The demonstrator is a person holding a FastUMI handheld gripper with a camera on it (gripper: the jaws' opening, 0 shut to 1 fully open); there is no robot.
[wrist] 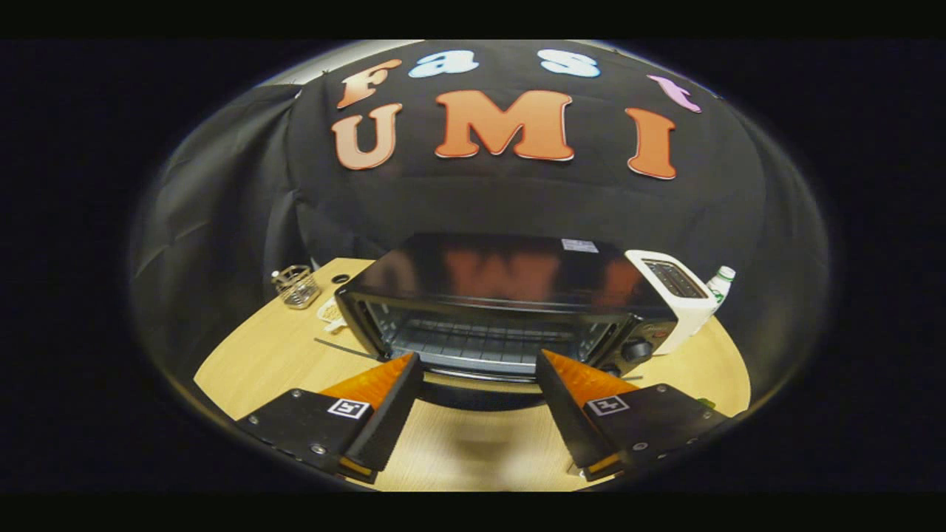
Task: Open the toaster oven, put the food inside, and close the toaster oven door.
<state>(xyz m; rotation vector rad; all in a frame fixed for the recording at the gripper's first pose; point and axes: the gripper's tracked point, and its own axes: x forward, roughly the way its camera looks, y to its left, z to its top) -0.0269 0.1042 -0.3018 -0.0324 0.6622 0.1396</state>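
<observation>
The gripper [479, 369] hangs above the table [244, 362] with its jaws spread wide and empty, facing the toaster oven [502, 303], whose door [477, 388] appears folded down just ahead of the fingertips, exposing the wire rack [480, 341]; no food can be made out between or near the jaws. Judged from here, a low approach could knock the lowered door or push the oven back toward the white toaster [676, 295] and bottle [720, 284] beside it. The food must yet be found and carried in level, or it may catch on the rack.
</observation>
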